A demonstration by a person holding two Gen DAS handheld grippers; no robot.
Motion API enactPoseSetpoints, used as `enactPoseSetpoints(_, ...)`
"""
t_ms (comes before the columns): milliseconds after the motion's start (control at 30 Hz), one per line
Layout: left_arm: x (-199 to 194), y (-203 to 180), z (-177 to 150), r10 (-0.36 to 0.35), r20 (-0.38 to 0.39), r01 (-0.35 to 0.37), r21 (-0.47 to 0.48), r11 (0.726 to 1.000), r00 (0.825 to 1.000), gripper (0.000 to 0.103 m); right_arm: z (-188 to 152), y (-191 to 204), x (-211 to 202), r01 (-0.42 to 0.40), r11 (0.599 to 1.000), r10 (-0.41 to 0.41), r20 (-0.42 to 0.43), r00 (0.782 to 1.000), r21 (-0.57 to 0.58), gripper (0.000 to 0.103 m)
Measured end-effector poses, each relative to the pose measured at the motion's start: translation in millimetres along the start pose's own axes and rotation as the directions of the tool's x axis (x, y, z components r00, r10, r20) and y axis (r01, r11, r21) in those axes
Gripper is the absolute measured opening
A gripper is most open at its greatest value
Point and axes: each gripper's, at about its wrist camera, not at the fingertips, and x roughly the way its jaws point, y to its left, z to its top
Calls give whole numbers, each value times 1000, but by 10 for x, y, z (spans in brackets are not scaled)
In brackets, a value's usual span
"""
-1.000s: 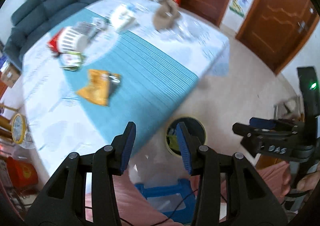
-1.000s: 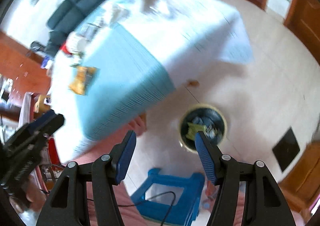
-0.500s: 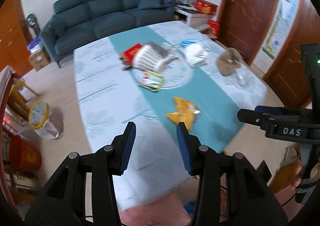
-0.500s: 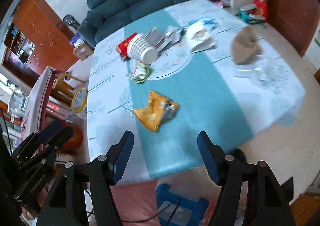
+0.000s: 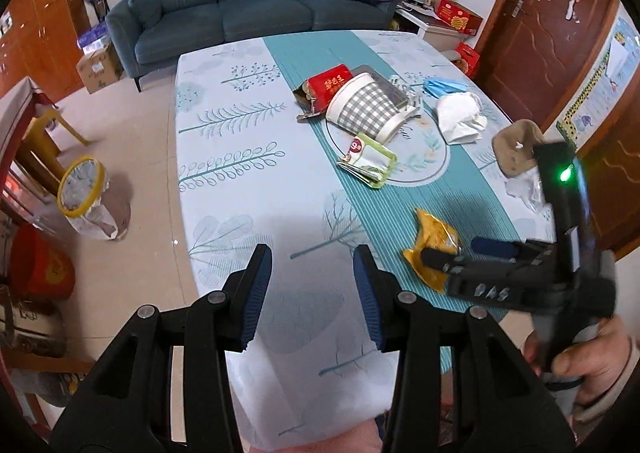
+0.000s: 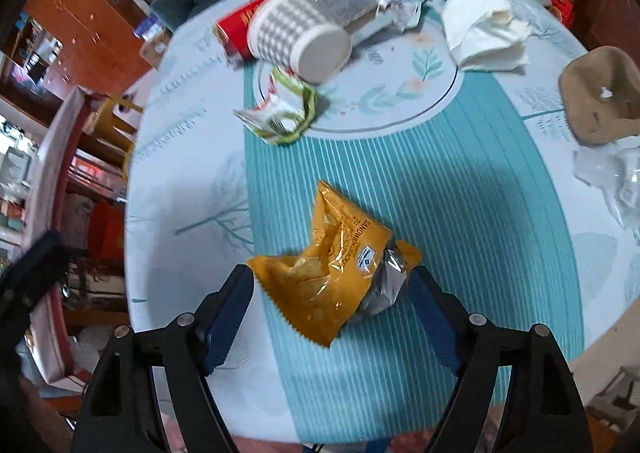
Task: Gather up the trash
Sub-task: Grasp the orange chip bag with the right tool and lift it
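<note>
Your right gripper (image 6: 332, 293) points steeply down over the yellow bag (image 6: 332, 273), its jaws opening wide with the bag between them; the pads do not press on it yet. The bag lies crumpled on the teal runner (image 6: 460, 213) near the table's front edge. Your left gripper (image 5: 312, 289) hangs partly open and empty above bare cloth (image 5: 240, 189), beside the runner.

Risks, as I judge them:
- The bag is slick, puffed foil. Close on the bulge and it may squirt out sideways; take it low, across the flattened middle.
- Come down too far and the pads will catch the runner, dragging it and the cup (image 6: 298, 41), green wrapper (image 6: 280, 113) and tissues (image 6: 484, 29) further back.
- The silver torn end sits by the right pad; pinch only that and the bag may tear or spill crumbs.
- The view is blurred, which suggests speed. Slow down before closing.
</note>
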Motion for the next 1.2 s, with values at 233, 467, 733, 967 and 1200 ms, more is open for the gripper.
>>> enactPoseSetpoints(233,291,23,260,-56,-26,54,-60,997,998,39,28,-27,216,49,997,-50,-6,999,-60,49)
enactPoseSetpoints(467,764,20,509,-134,-104,115,-171,979,985,39,57,-156,124,37,997,-34,39,999,-74,27)
enactPoseSetpoints(733,1313,47,672,-196,-164,128,-350,928,967,39,434,-449,-179,9,1000,-9,146,989,-1,26)
enactPoseSetpoints(967,1652,-57,757,-198,-196,106,-398,911,960,39,698,-540,-259,-22,999,17,194,981,23,26)
enactPoseSetpoints(1200,1892,-177,802,-192,-209,89,-420,903,959,39,687,-595,-181,-55,998,48,180,982,34,25)
